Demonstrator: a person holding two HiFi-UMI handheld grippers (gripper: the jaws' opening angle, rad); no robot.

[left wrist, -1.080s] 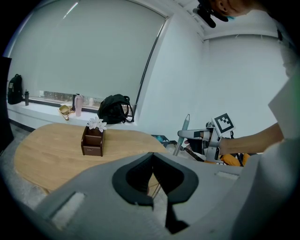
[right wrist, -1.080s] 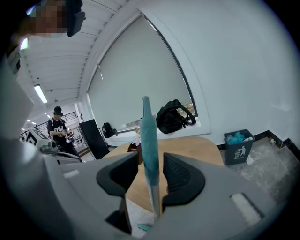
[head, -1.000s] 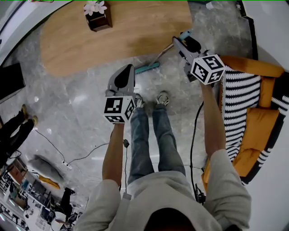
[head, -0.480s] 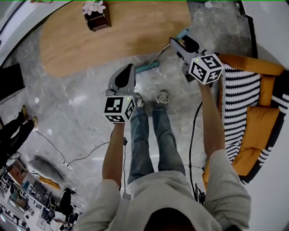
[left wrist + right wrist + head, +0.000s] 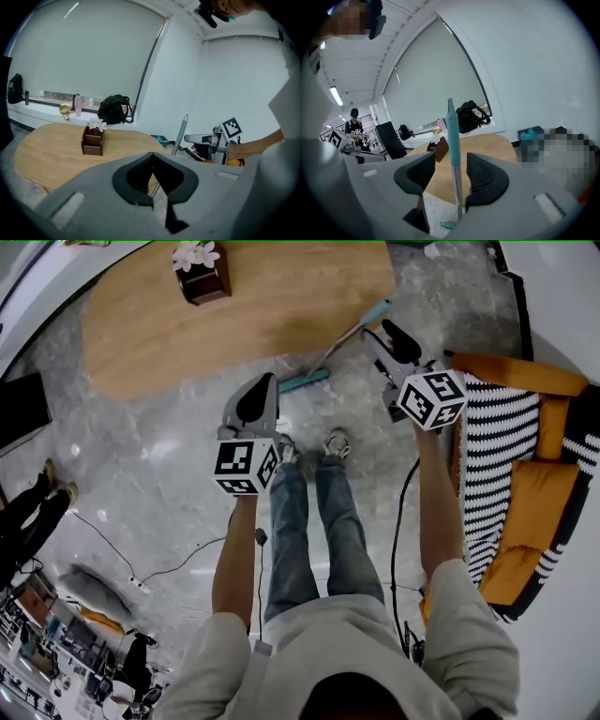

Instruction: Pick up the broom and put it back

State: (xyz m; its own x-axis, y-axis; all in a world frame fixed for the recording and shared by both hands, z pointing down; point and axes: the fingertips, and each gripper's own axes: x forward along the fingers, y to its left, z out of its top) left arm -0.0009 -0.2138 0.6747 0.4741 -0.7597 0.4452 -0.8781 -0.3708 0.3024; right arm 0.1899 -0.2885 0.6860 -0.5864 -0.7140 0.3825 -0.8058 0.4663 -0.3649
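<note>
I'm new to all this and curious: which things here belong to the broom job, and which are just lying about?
Job: broom, standing by the table; right gripper, jaws just opening, handle between them but not gripped.
Lying about: flower box, black bag, striped sofa.

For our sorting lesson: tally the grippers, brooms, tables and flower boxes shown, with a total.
Grippers: 2, the left gripper and the right gripper, whose jaws have just been opening with the broom handle between them
Brooms: 1
Tables: 1, the table
Flower boxes: 1, the flower box
Total: 5
</note>
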